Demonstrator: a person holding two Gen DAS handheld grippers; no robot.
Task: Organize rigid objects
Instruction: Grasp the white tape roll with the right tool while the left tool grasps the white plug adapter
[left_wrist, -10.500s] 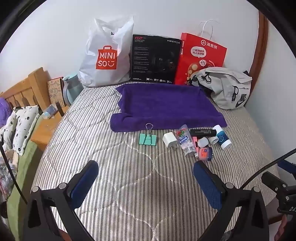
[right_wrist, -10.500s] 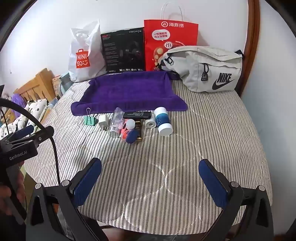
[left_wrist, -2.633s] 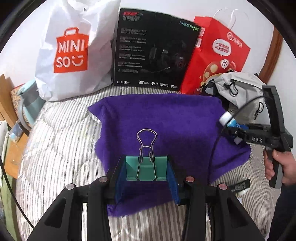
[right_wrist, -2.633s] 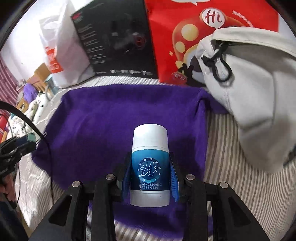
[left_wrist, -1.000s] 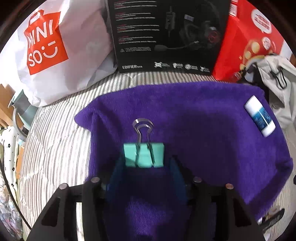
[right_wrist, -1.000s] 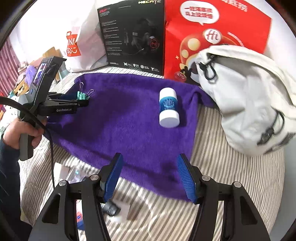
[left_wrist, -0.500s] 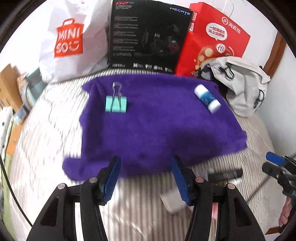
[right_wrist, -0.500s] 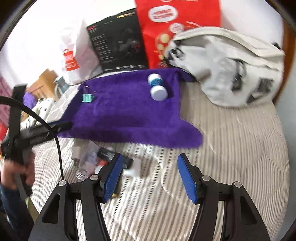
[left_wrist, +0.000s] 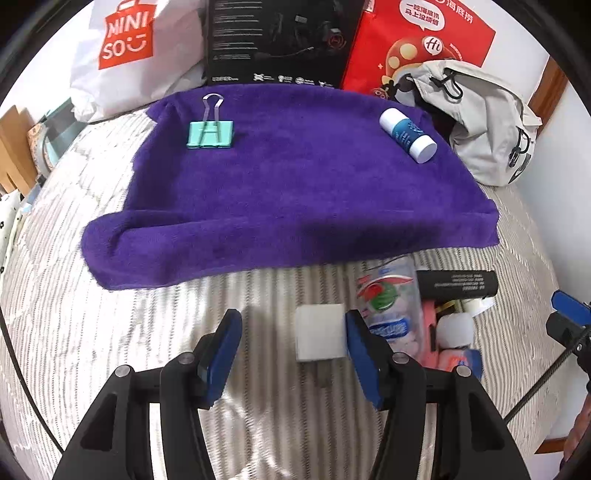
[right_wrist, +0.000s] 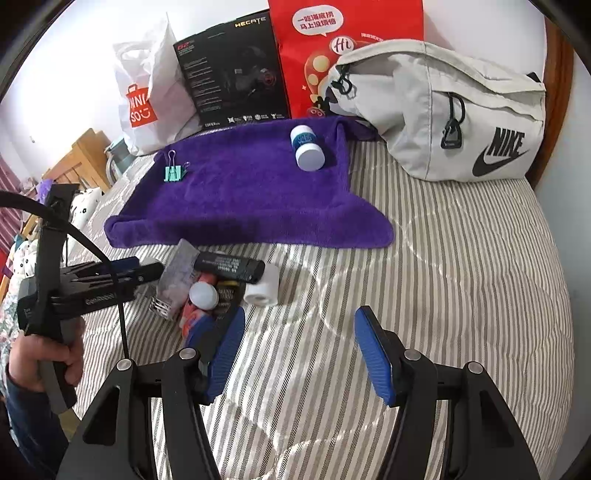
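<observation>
Reading labels: MINISO bag (left_wrist: 125, 48), NIKE pouch (right_wrist: 461, 110) beyond my claws.
Left claw (left_wrist: 291, 343): spread, white cube (left_wrist: 319, 332) inside.
Right claw (right_wrist: 299, 347): spread, empty.

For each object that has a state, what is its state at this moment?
Left gripper: open, empty, white cube by its right finger.
Right gripper: open, empty.
Binder clip: lying flat on purple towel.
Blue-white tube: lying on its side on towel.
Black tube: lying on striped bedcover, off the towel.
</observation>
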